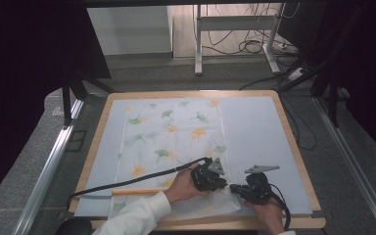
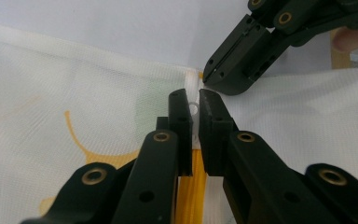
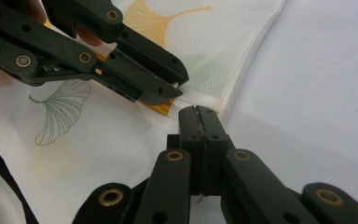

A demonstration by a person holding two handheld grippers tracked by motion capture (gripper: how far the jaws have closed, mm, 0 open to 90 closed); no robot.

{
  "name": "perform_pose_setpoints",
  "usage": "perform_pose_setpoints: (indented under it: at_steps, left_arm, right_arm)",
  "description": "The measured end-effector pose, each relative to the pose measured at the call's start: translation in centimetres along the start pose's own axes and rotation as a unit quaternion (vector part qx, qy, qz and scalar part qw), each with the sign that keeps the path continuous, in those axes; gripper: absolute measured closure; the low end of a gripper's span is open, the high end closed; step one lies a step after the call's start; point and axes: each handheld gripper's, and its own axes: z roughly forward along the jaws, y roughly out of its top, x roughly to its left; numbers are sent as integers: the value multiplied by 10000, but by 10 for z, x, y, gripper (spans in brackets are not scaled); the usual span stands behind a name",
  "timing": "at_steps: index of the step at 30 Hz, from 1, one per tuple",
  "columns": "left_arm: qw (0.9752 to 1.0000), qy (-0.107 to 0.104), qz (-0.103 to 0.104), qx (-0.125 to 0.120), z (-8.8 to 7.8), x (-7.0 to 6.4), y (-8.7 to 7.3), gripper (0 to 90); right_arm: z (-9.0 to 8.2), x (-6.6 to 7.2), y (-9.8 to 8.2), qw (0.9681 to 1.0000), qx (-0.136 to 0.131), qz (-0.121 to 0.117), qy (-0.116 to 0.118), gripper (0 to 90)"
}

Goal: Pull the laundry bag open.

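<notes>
Both grippers sit at the near edge: left gripper fingers are pinched on the ginkgo-print cloth's seam over the tabletop, and right gripper fingers are clamped flat, apparently on the hem. I reckon the thin mesh could slip out or bunch if they pull unevenly.

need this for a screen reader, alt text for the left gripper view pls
The left claw, nearly shut, pinches a small clear zipper pull at the end of a yellow zipper on a white mesh bag printed with leaves. The right claw, closed, reaches in from the upper right and grips the bag's edge close by.
</notes>
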Motion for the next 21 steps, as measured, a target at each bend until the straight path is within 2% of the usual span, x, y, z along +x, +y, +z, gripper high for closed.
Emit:
perform_pose_setpoints:
  at_steps: [4, 14, 17, 18, 21]
  left_arm:
    - [9999, 44, 91, 99, -3, -1, -1, 853]
    - [9997, 23, 131, 207, -7, 0, -3, 853]
    - [9998, -56, 30, 176, -10, 3, -6, 853]
    - [9998, -110, -91, 144, -12, 6, -9, 853]
    - [9998, -83, -95, 141, -14, 6, -12, 853]
  right_arm:
    - [0, -1, -1, 10000, -15, 27, 54, 898]
    - [0, -2, -1, 10000, -16, 15, 74, 898]
    - [0, -2, -1, 10000, -15, -4, 71, 898]
    - [0, -2, -1, 10000, -9, -29, 61, 898]
    - [0, -2, -1, 10000, 3, -47, 52, 898]
